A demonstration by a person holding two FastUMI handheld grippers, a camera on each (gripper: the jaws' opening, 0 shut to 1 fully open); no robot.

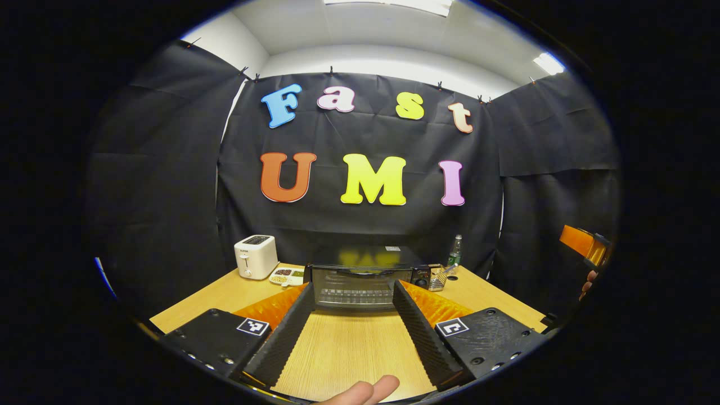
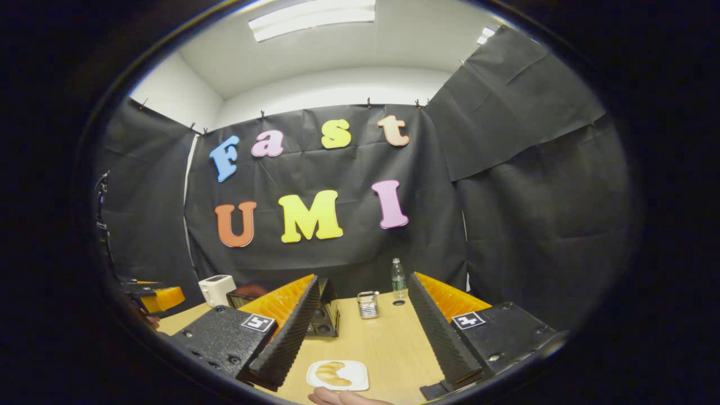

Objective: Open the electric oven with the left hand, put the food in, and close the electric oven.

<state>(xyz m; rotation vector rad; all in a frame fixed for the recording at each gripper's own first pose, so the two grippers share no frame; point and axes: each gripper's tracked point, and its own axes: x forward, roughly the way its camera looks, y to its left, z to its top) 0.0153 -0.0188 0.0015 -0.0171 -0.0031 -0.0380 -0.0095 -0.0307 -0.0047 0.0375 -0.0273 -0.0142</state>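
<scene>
The black electric oven [image 1: 360, 284] stands at the back of the wooden table [image 1: 349, 349], glass door closed. My left gripper [image 1: 353, 289] is open, level with the door and a short way in front of it, fingers framing it and holding nothing. In the right gripper view a croissant [image 2: 332, 372] lies on a small white square plate [image 2: 357, 385] near the table's front edge. My right gripper [image 2: 363, 278] is open above and behind the plate, nothing between its fingers. The oven's knob end [image 2: 326, 315] peeks out behind its left finger.
A white toaster [image 1: 256, 256] and a snack tray [image 1: 287, 275] sit left of the oven. A metal rack [image 1: 437, 277] and a bottle [image 1: 454, 251] stand to its right. A hand [image 2: 337, 398] shows at the plate's near edge, and a fingertip [image 1: 365, 391] in the left gripper view.
</scene>
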